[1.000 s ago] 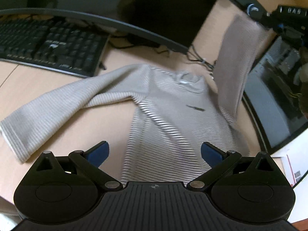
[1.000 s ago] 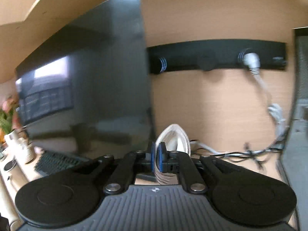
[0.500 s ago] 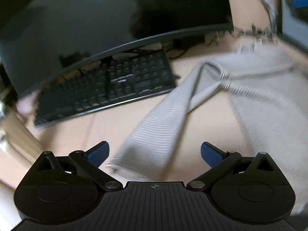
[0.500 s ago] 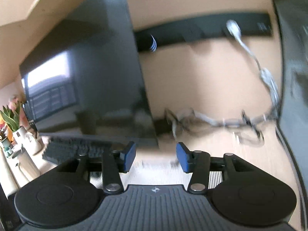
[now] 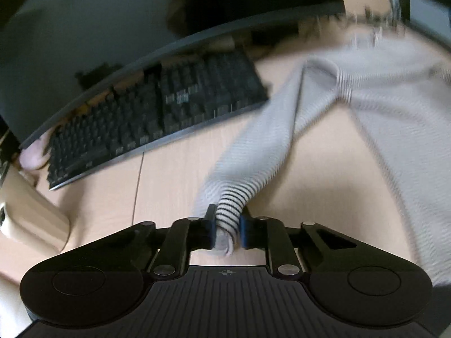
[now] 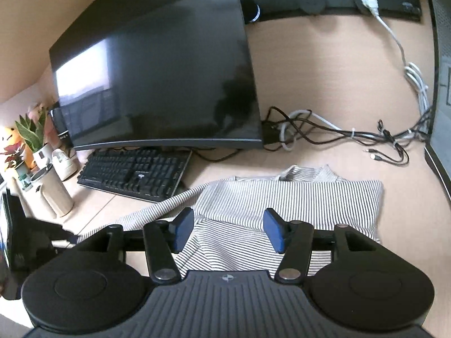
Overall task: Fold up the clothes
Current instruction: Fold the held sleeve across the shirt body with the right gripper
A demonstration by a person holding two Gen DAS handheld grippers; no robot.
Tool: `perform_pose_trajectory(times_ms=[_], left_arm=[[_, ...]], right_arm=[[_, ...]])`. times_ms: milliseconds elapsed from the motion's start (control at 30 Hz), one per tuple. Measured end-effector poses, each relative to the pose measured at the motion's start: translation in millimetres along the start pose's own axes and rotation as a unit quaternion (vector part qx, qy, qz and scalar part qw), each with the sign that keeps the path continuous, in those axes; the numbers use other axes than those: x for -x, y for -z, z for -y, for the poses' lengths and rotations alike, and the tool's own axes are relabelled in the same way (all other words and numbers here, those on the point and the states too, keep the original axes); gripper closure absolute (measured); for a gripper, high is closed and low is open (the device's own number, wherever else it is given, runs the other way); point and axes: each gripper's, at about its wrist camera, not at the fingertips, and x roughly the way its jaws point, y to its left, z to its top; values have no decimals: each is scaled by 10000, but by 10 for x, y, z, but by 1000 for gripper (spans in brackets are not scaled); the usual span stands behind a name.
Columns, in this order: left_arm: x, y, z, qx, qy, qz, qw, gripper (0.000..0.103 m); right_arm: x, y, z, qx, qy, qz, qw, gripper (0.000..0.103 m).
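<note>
Two grippers over a striped sweater [image 6: 282, 197] lying on the tabletop [image 6: 324, 84] in front of the monitor [image 6: 157, 70] and keyboard [image 6: 135, 173]. Left gripper [image 5: 227, 229] is clamped on the sleeve cuff [image 5: 229, 211]. Right gripper [image 6: 228, 229] has just been opening; its jaws stand apart above the sweater body, gripping nothing.

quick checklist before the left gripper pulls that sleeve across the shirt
1. Left gripper shut on the sleeve cuff: ok.
2. Right gripper clear of the cloth, jaws just opened, nothing between them: ok.
3. Other sleeve already folded across the shirt body: ok.
4. Keyboard clear of the sleeve's path: cannot tell, it lies close.
5. Cables off the shirt: ok.
6. Shirt body flat: cannot tell, partly hidden.
</note>
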Motion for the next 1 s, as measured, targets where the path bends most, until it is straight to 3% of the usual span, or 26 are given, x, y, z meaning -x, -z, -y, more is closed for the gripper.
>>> perform_pose_trajectory(times_ms=[133, 267, 467, 600, 733, 767, 833, 1000], left_arm=[[222, -556, -107, 728, 729, 311, 9942, 90], [433, -1261, -66, 1395, 1649, 655, 9742, 91], [580, -2366, 785, 1175, 2663, 1097, 9504, 90], [538, -2821, 1497, 907, 3146, 1217, 9370, 87], [470, -2994, 1914, 1086, 3700, 1153, 9154, 72], [471, -3000, 1931, 1088, 3720, 1183, 9142, 61], [488, -2976, 1923, 1050, 3645, 1284, 9163, 53], [482, -2706, 1674, 1149, 2981, 1281, 9389, 42]], right_arm=[[98, -43, 190, -126, 137, 222, 9996, 45], [204, -75, 442, -296, 287, 462, 9981, 42], [380, 71, 906, -695, 456, 633, 9945, 42], [426, 206, 1199, -996, 562, 595, 9917, 42], [413, 310, 1377, -1162, 690, 499, 9896, 42], [409, 335, 1415, -1210, 695, 471, 9891, 41], [395, 362, 1477, -1300, 667, 423, 9884, 41], [268, 278, 1564, -1393, 567, 288, 9882, 41]])
